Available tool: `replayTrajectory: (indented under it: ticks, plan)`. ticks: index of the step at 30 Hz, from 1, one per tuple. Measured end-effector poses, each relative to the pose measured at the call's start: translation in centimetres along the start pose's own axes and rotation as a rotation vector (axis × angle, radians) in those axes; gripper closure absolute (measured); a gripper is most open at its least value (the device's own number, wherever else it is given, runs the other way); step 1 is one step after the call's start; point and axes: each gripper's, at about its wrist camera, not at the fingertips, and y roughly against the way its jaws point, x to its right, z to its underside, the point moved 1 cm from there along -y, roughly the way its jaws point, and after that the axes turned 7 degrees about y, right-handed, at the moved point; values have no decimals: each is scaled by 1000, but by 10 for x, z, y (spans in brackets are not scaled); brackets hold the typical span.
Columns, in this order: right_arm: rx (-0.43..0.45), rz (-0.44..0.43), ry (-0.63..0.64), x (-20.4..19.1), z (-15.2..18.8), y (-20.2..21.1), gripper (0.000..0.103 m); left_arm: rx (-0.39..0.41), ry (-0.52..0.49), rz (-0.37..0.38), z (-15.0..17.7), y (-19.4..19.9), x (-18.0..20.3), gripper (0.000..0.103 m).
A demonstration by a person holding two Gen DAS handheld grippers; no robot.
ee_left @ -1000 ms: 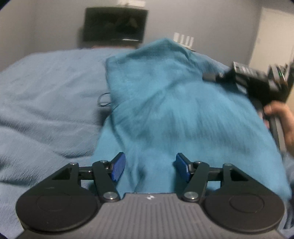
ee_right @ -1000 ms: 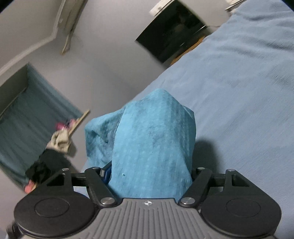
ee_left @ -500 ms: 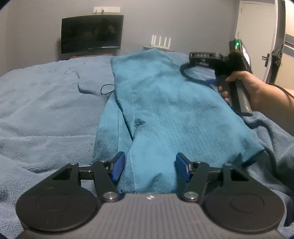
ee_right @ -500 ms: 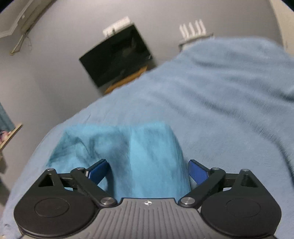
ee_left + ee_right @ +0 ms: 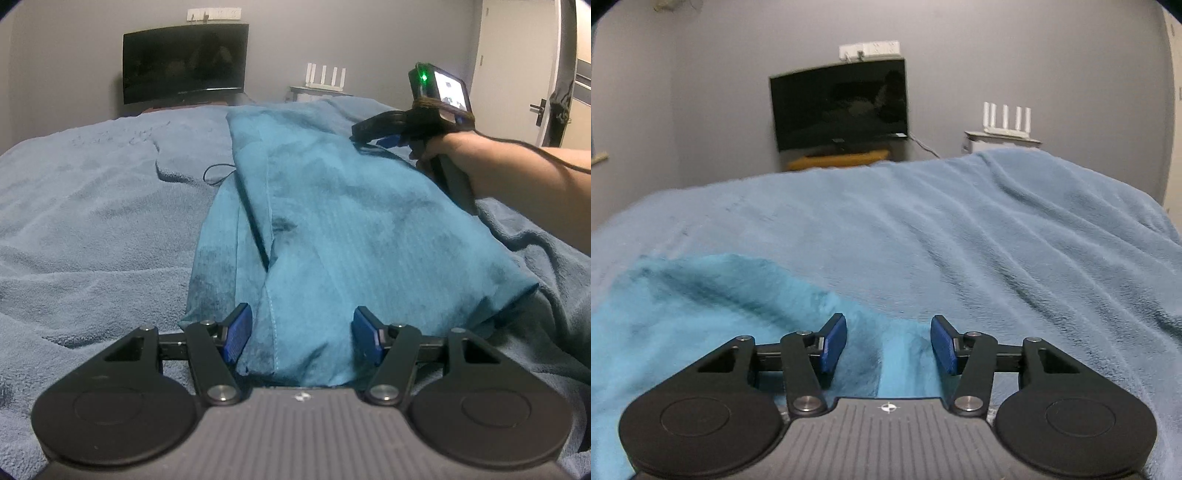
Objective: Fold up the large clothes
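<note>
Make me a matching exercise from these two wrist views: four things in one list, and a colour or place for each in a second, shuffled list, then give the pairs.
Things:
1. garment
2. blanket
3. television
4. router

Descriptions:
A. black, against the far wall
B. teal, lying on the bed between the open jaws of the left gripper
C. white, upright antennas, right of the screen
D. pale blue, covering the bed

Pairs: 1-B, 2-D, 3-A, 4-C

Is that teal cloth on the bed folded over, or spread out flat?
Folded over. The teal cloth lies doubled on the blanket: an upper layer's stitched edge runs over another layer peeking out on its left.
</note>
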Motion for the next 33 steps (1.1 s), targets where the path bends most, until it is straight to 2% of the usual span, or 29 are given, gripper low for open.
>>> replayTrajectory:
  ticks: [5,7,13,15,16,19,22,23,24,25,26,27,29,33]
  plan:
    - [44,-3,83,-23,-12,-3,53,-22,17,-3,1,-3,-2,44]
    - [34,24,184,-45,-16,-5,63,-23,17,-6,3,-3,-1,44]
    - [1,204,558,-116,-29,-20,71,-25,27,-9,5,-1,0,44]
    - [-9,237,646,-138,-34,-27,81,-26,29,-5,4,-1,1,44]
    - [-26,238,657,-145,-37,-32,86,-27,29,-5,3,-3,0,44]
    - [-72,171,618,-159,-47,-43,98,-31,37,2,2,-3,0,44]
    - [-65,74,571,-171,-55,-38,99,-37,49,10,2,-5,-2,44]
    - [-56,11,523,-166,-57,-32,98,-35,55,16,2,-4,-3,44]
    - [-54,-70,424,-160,-63,-26,82,-35,60,19,2,-4,-3,44]
    - [-44,-139,320,-149,-68,-18,54,-34,64,23,2,-3,-4,44]
    - [-19,-198,216,-137,-71,-11,43,-33,67,27,2,-3,-5,44]
    - [-2,-233,148,-128,-70,0,40,-32,69,32,2,-2,-6,44]
    - [25,-259,86,-112,-61,24,42,-31,74,33,3,0,-7,44]
    - [50,-226,116,-90,-6,87,40,-29,88,34,5,3,-10,43]
